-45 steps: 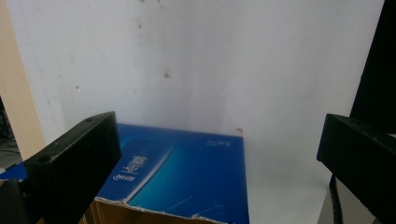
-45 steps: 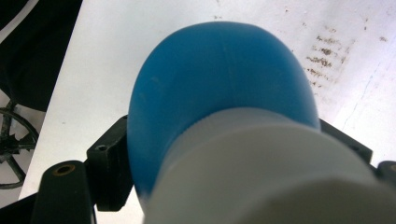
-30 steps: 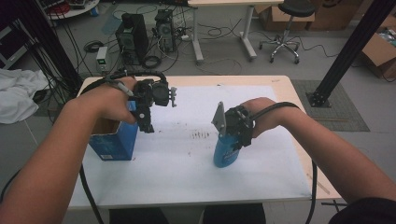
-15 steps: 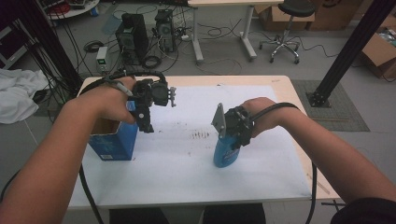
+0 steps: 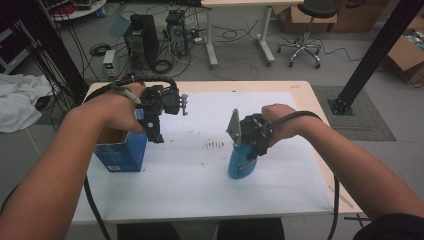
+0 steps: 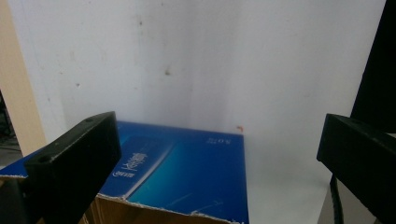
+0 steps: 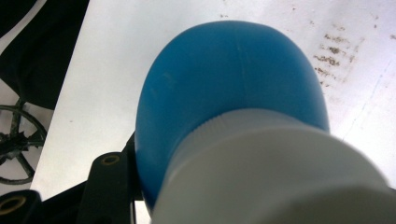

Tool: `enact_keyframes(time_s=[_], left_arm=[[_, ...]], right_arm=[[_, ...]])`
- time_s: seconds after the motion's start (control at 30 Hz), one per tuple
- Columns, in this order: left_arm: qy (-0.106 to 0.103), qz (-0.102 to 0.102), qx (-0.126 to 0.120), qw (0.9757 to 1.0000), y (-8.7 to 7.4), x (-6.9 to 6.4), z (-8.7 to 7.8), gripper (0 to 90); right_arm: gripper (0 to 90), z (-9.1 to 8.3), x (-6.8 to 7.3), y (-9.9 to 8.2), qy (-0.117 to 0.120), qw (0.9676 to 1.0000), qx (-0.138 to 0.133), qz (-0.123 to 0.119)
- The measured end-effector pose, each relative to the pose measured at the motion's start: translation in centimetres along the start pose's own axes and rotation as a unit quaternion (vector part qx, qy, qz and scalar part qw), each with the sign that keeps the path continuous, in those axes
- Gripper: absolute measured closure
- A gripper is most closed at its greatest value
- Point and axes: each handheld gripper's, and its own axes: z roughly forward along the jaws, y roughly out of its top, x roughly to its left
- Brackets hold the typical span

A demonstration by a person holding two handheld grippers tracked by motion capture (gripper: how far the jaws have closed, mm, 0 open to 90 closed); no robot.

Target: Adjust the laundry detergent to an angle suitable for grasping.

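Observation:
A blue bottle point(image 5: 239, 164) with a white cap point(image 7: 280, 172) stands upright on the white sheet, right of centre. My right gripper point(image 5: 249, 149) comes down over its top. Its jaws have just been closing with the bottle between them, and one black finger point(image 7: 109, 184) lies against the bottle's blue side point(image 7: 224, 79). At the left stands an open blue cardboard box point(image 5: 120, 156). My left gripper point(image 5: 155, 131) hovers at the box's right rim, open, and in the left gripper view the box top point(image 6: 187, 172) lies below the two wide-apart jaws.
White paper point(image 5: 200, 190) covers the wooden table point(image 5: 312, 102) and has dark specks point(image 5: 215, 145) at its middle. Beyond the far edge are computer towers point(image 5: 142, 35), cables, an office chair point(image 5: 302, 30) and a black post point(image 5: 370, 55). A white cloth point(image 5: 17, 100) lies on the floor at the left.

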Motion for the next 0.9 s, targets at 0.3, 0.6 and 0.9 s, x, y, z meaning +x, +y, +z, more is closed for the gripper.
enact_keyframes(time_s=[0.3,0.6,0.9], left_arm=[[0.007,0.001,-0.002,1.0000,0.0,-0.2,-0.4,0.1],[0.010,0.006,-0.003,0.9999,0.4,-0.5,-0.5,0.1],[0.012,0.009,-0.002,0.9999,0.4,-0.8,-0.7,0.1]], right_arm=[[42.3,-1.6,-0.4,-0.5,-0.001,0.9984,-0.015,0.055],[42.4,-1.9,-1.5,-1.1,-0.021,0.9858,0.015,0.166],[42.3,-2.6,-2.4,-1.2,-0.046,0.9597,0.006,0.277]])
